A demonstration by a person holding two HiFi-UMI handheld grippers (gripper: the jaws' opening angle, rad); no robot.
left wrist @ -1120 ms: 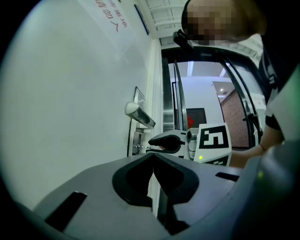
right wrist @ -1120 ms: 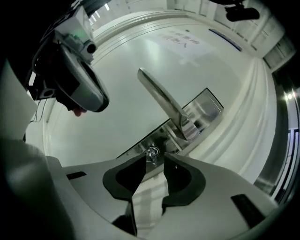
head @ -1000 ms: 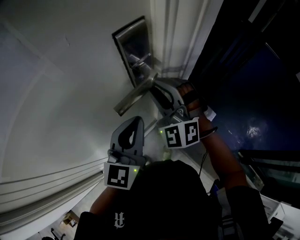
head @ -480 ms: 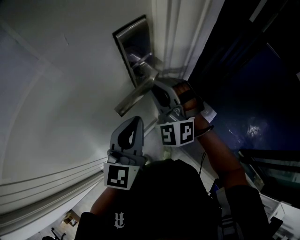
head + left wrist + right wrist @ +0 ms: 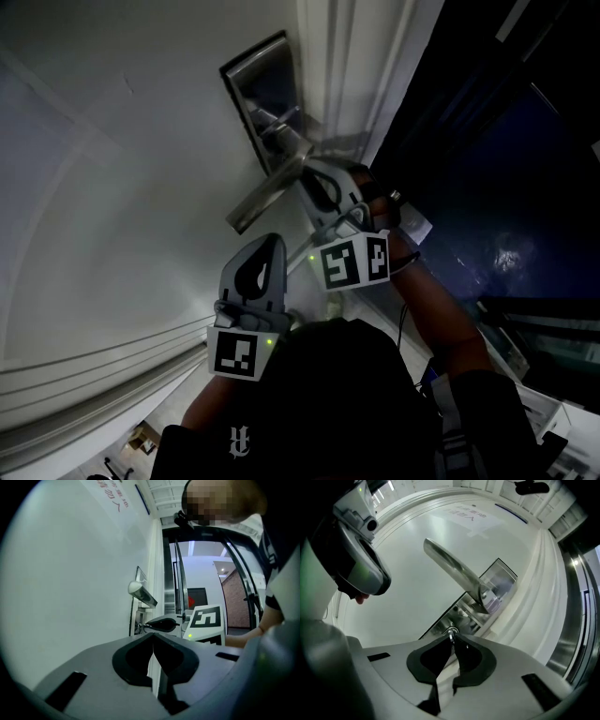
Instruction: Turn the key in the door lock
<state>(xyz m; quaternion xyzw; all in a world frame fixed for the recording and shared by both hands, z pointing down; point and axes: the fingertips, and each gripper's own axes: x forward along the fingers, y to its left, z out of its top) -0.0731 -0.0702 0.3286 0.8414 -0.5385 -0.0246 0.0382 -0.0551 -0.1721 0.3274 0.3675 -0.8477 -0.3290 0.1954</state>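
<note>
Two jaws of my right gripper [image 5: 453,640] pinch the key [image 5: 451,632] below the door handle [image 5: 454,571]. I should twist slowly and keep squeezing. My left gripper [image 5: 153,637] is closed on nothing.

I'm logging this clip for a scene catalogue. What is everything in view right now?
Door: one, white, fills the left of the head view.
Lock plate: one, silver metal, on the door near its edge.
Lever handle: one, silver, sticking out from the lock plate.
Key: one, metallic, at the lock plate beside the handle's base.
Door frame: one, white, right of the plate.
Left gripper: one, grey, jaws together on nothing, apart from the door.
Right gripper: one, grey, jaws closed on the Key.
Right arm: one, behind the right gripper.
</note>
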